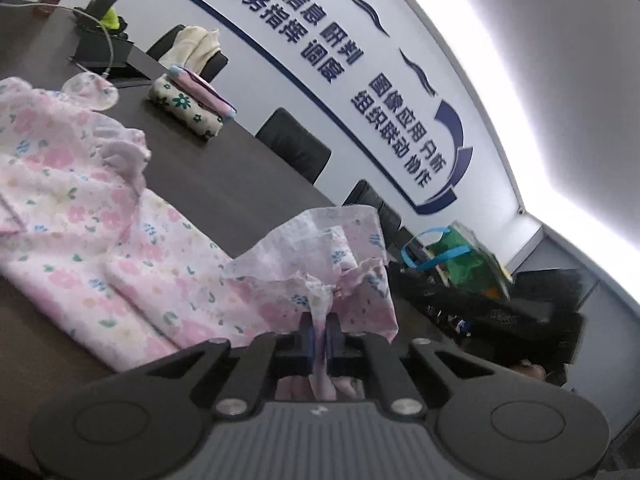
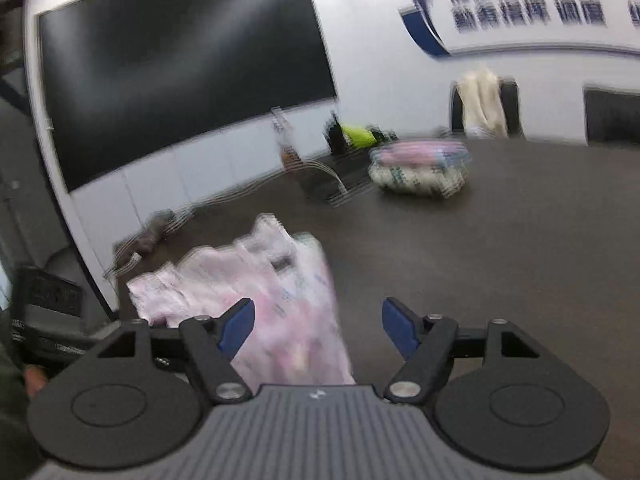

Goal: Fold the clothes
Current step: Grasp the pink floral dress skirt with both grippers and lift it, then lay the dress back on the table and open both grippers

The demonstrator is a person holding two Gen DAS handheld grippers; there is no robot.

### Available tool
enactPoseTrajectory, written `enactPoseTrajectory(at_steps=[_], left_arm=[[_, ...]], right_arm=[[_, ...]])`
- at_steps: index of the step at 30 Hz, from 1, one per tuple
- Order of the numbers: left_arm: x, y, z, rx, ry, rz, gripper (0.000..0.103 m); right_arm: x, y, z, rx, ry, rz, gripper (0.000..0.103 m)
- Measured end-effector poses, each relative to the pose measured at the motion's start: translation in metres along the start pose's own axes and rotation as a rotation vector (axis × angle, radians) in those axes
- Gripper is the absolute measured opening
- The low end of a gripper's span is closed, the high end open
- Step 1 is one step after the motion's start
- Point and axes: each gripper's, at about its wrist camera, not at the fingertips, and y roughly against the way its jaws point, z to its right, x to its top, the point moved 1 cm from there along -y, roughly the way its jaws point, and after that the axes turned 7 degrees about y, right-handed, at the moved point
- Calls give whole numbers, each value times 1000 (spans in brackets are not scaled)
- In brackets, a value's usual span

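We see L gripper pinched tight on a lifted edge of pink floral garment | rest of it lies on dark table ahead-left | R gripper w/ fingers wide apart, holding nothing, garment under its left finger, blurry | folded stack far ahead.

One pink floral cotton garment spread near on the dark table. Two folded pieces stacked far across: one green-flowered cream bundle, one pink striped fold on top. Three black chair backs along the wall.
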Motion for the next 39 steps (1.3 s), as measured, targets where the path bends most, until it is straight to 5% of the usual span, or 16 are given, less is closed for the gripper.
enactPoseTrajectory(at_steps=[1, 2, 3, 4, 8, 10, 15, 17, 18, 19, 24, 26, 28, 37, 39], left_arm=[[-1, 4, -1, 6, -9, 9, 3], [-1, 7, -1, 13, -17, 17, 2], [-2, 11, -2, 19, -26, 26, 4], [-2, 16, -1, 13, -57, 35, 7], [-5, 40, 3, 21, -161, 108, 43], [-5, 51, 7, 26, -206, 157, 46], [0, 39, 17, 53, -265, 149, 46], [2, 27, 14, 95, -265, 107, 36], [2, 21, 11, 120, -267, 86, 20], [3, 15, 8, 145, -269, 64, 17], [13, 2, -10, 182, -161, -13, 16], [15, 3, -15, 176, -130, -21, 16], [18, 4, -19, 174, -116, -22, 17], [31, 12, -25, 169, -70, -16, 17], [32, 16, -24, 161, -75, -9, 18]], right_arm=[[-1, -9, -1, 26, -5, -19, 51], [-1, -19, -4, 56, -2, -35, 20], [-2, -28, -7, 87, 2, -52, 13], [-2, -36, -12, 102, 26, -69, 12], [-2, -75, -37, 158, 140, -210, 12], [-2, -87, -41, 151, 164, -267, 12], [3, -84, -45, 104, 205, -276, 26], [8, -70, -45, 68, 235, -231, 52], [12, -62, -43, 49, 241, -205, 52], [16, -53, -41, 30, 246, -178, 52], [25, -16, -38, 99, 226, -82, 53], [21, -23, -50, 117, 291, -124, 81], [15, -38, -66, 116, 395, -187, 94], [4, -87, -100, 205, 598, -346, 94], [-1, -92, -104, 205, 639, -376, 81]])
